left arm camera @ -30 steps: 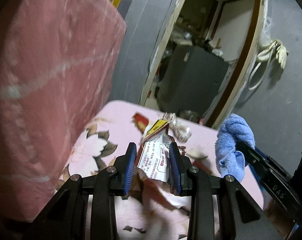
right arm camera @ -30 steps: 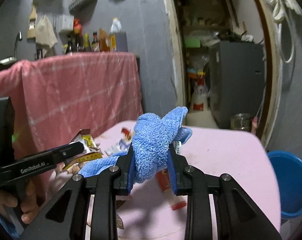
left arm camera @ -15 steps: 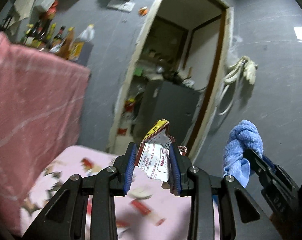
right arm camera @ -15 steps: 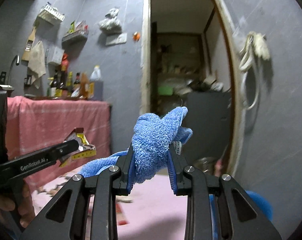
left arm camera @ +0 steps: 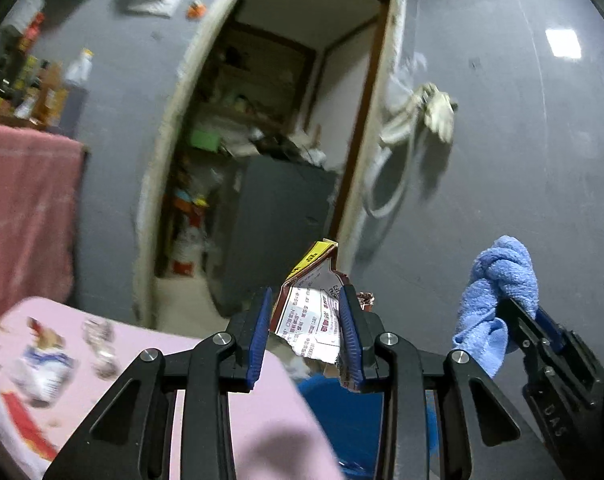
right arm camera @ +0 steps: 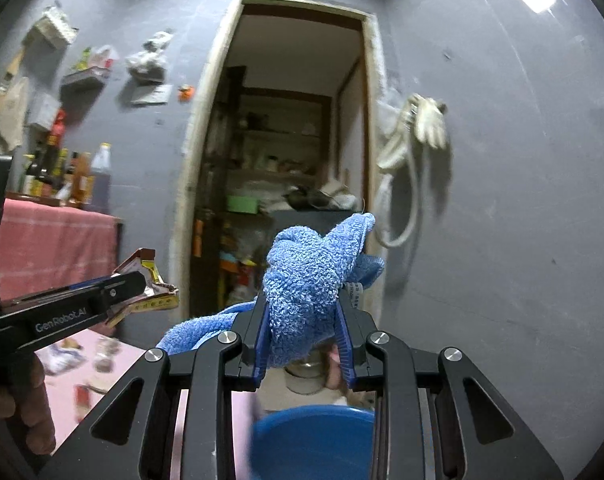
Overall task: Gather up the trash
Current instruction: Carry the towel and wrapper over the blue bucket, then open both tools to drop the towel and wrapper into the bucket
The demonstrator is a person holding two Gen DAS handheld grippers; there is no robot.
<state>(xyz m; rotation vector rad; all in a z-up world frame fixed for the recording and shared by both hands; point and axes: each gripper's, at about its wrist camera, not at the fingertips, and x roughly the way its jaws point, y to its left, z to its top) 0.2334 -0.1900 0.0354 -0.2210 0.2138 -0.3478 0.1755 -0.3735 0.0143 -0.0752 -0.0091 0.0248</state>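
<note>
Left wrist view: the left gripper point(left arm camera: 306, 330), jaws clamped on a torn snack wrapper point(left arm camera: 312, 307), had swung off the pink tablecloth point(left arm camera: 237, 392) within a second and now hung past its corner, over the blue basin point(left arm camera: 342, 404) on the floor. More litter lay on the cloth behind, left of the basin (so the collecting was judged unfinished). The gripper pointed slightly downward toward the open doorway point(left arm camera: 277, 152). To its right, the right gripper point(left arm camera: 518, 312) carried a blue towel point(left arm camera: 498, 292).

Right wrist view: the right gripper point(right arm camera: 304, 334), jaws pinched on the blue towel point(right arm camera: 310, 276), had likewise left the table and was held level above the blue basin point(right arm camera: 314, 440). The left gripper point(right arm camera: 141, 292), gripping the wrapper point(right arm camera: 149, 280), sat up and left of the basin, the person's hand point(right arm camera: 21, 404) below it.
</note>
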